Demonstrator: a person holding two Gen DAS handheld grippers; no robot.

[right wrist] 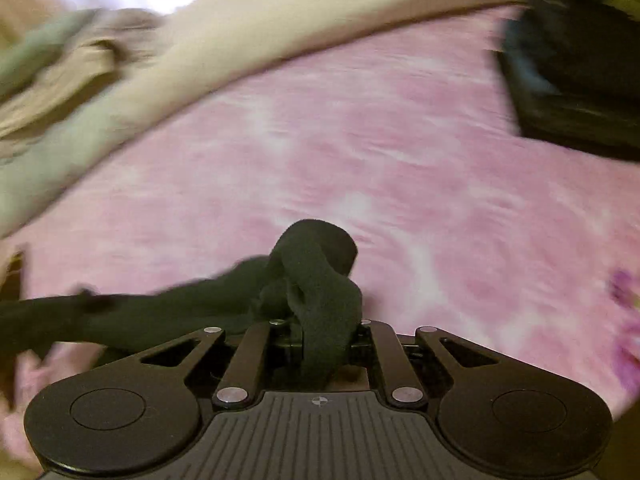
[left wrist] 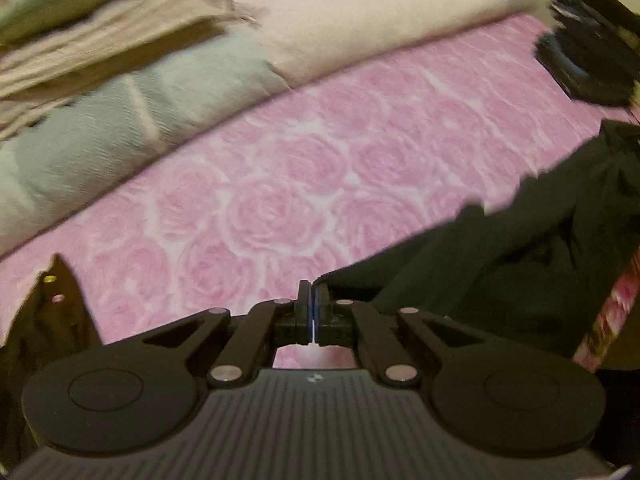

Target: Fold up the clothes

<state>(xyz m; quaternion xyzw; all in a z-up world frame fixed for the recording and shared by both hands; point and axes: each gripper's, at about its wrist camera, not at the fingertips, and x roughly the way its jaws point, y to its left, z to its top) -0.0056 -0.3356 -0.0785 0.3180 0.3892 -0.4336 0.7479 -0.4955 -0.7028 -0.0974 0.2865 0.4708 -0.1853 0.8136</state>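
Observation:
A dark green-black garment (left wrist: 520, 256) hangs stretched above the pink rose-patterned bed cover (left wrist: 280, 184). My left gripper (left wrist: 313, 300) is shut on a thin edge of it, and the cloth runs off to the right. In the right wrist view my right gripper (right wrist: 320, 328) is shut on a bunched fold of the same garment (right wrist: 316, 280), which hides the fingertips and trails off to the left. The right wrist view is blurred by motion.
Folded grey-blue (left wrist: 132, 120), beige (left wrist: 100, 48) and cream (left wrist: 360, 12) blankets line the far side of the bed. A dark folded pile (left wrist: 588, 52) sits at the far right, also in the right wrist view (right wrist: 576, 80). The bed edge (left wrist: 612, 312) drops off at right.

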